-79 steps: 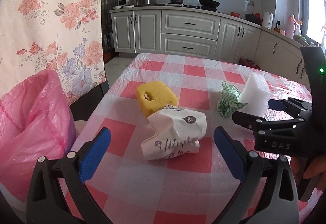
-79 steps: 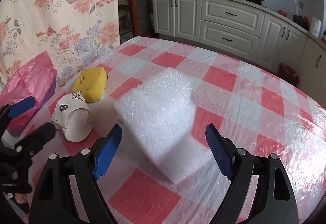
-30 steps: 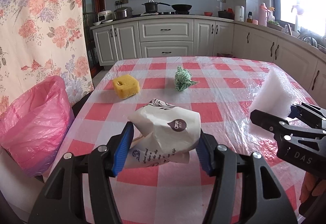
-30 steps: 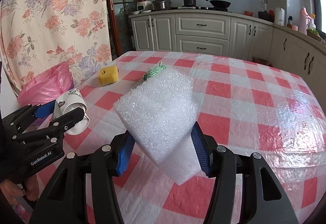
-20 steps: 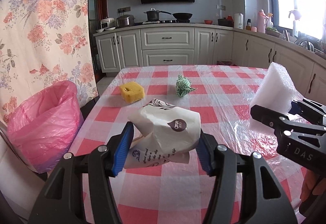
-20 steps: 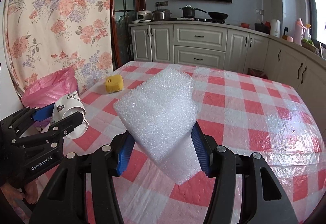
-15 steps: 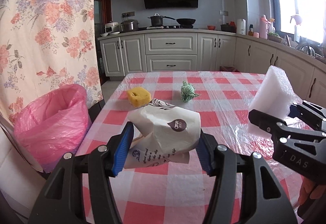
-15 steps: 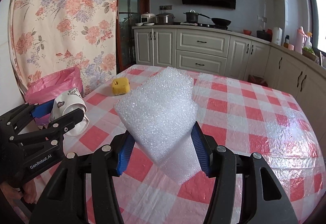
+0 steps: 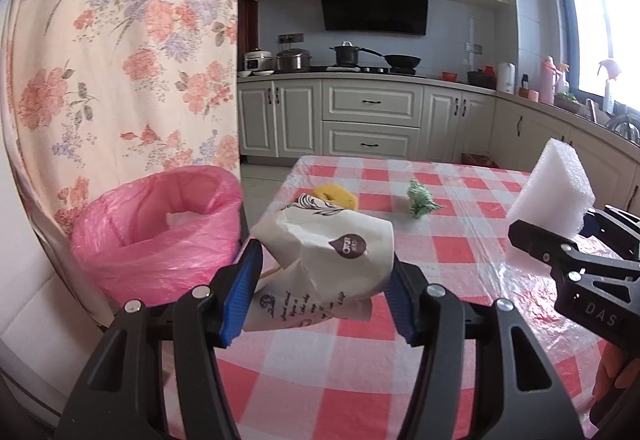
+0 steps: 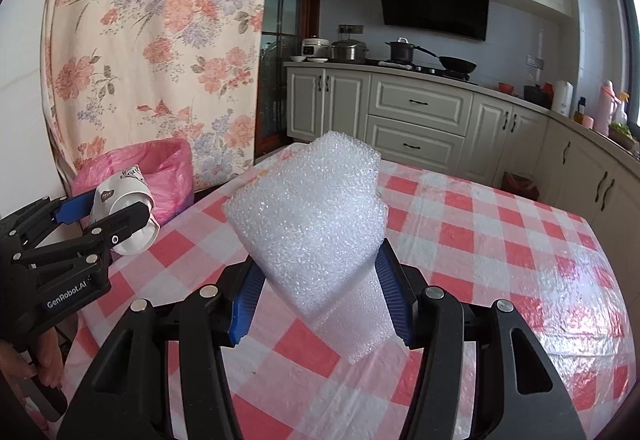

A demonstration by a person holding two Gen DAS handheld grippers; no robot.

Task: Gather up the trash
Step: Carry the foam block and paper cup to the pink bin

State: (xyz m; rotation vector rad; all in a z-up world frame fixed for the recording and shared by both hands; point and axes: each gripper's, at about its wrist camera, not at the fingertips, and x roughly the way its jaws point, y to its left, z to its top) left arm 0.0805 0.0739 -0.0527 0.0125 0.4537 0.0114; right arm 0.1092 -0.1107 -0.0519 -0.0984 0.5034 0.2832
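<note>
My left gripper (image 9: 323,288) is shut on a crumpled white paper bag (image 9: 324,256), held above the near edge of the checked table (image 9: 452,252). My right gripper (image 10: 318,296) is shut on a white foam block (image 10: 312,216), also lifted off the table. In the left wrist view the foam block (image 9: 554,192) and the right gripper (image 9: 560,240) show at the right. In the right wrist view the paper bag (image 10: 124,206) in the left gripper (image 10: 100,214) hangs in front of the pink-lined bin (image 10: 160,168). The bin (image 9: 160,232) stands left of the table.
A yellow sponge (image 9: 336,196) and a green crumpled wad (image 9: 420,202) lie on the table's far part. A floral curtain (image 9: 120,60) hangs behind the bin. Kitchen cabinets (image 9: 372,120) and a counter with pots run along the back. A hand (image 10: 24,356) grips the left tool.
Both grippers closed on the bag and the foam, then lifted and drew back from the table. Both views have swung left, bringing the pink bin closer to the middle.
</note>
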